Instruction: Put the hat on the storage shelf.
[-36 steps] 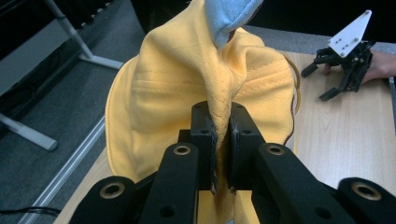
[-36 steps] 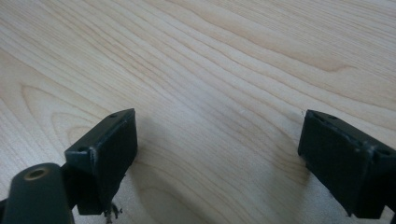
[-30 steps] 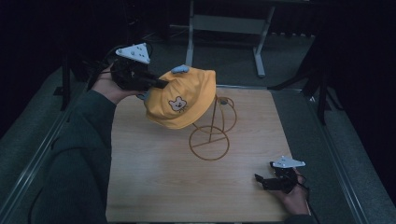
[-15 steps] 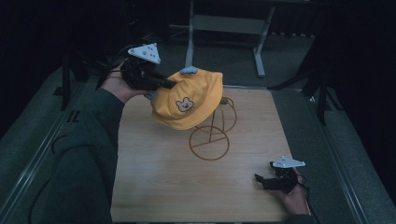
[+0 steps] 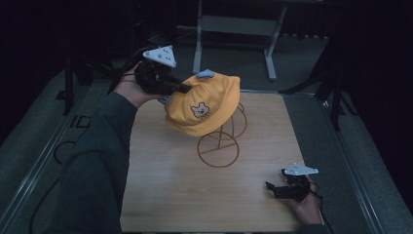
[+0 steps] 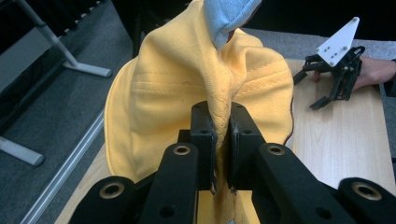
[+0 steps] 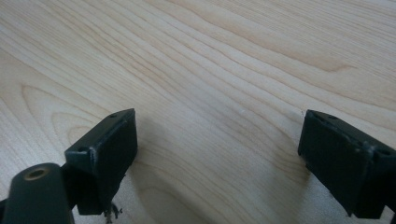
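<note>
A yellow cloth hat (image 5: 204, 105) with a small bear face and light blue ears hangs over the top of a copper wire stand (image 5: 218, 146) at the middle of the wooden table (image 5: 160, 185). My left gripper (image 5: 181, 89) is at the hat's left side, shut on a fold of its brim. In the left gripper view the yellow fabric (image 6: 187, 93) is pinched between the two black jaws, at my left gripper (image 6: 220, 140). My right gripper (image 5: 273, 187) rests low at the table's front right, open, over bare wood (image 7: 219, 135).
The stand's round wire base (image 5: 217, 152) lies on the table under the hat. A grey metal frame (image 5: 234, 29) stands on the floor beyond the table's far edge. Grey floor with a metal rail (image 5: 39, 161) runs along the left.
My left gripper has carried the hat rightward and farther across the table, over the wire stand. The right gripper has stayed put.
</note>
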A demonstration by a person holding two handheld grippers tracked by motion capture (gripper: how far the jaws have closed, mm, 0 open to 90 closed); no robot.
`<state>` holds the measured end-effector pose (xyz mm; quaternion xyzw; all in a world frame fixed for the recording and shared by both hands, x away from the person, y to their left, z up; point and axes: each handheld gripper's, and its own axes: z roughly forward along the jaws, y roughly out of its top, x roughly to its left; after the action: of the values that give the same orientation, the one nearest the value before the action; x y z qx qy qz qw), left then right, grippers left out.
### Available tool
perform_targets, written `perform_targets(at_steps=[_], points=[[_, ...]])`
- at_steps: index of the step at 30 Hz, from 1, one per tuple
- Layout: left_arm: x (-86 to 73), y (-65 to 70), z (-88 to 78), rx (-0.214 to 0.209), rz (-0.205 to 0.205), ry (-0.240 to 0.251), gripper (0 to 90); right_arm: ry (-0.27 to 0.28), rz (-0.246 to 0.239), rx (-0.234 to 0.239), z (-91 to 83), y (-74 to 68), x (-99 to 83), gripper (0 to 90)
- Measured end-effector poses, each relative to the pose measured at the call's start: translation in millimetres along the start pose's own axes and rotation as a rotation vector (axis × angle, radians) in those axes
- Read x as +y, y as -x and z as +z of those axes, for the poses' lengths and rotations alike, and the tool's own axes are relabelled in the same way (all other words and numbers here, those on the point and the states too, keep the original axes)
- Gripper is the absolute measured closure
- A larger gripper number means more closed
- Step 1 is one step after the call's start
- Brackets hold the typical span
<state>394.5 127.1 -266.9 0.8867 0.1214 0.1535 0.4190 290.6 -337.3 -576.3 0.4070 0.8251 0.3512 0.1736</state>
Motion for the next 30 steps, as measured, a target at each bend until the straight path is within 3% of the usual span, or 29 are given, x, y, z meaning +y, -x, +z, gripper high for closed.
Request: perform_targets(at_steps=[30], points=[[24.0, 10.4, 26.0, -0.035, 0.03, 0.008, 82.2, 0.0, 0.0, 0.0, 0.0, 0.0, 0.0, 11.7]])
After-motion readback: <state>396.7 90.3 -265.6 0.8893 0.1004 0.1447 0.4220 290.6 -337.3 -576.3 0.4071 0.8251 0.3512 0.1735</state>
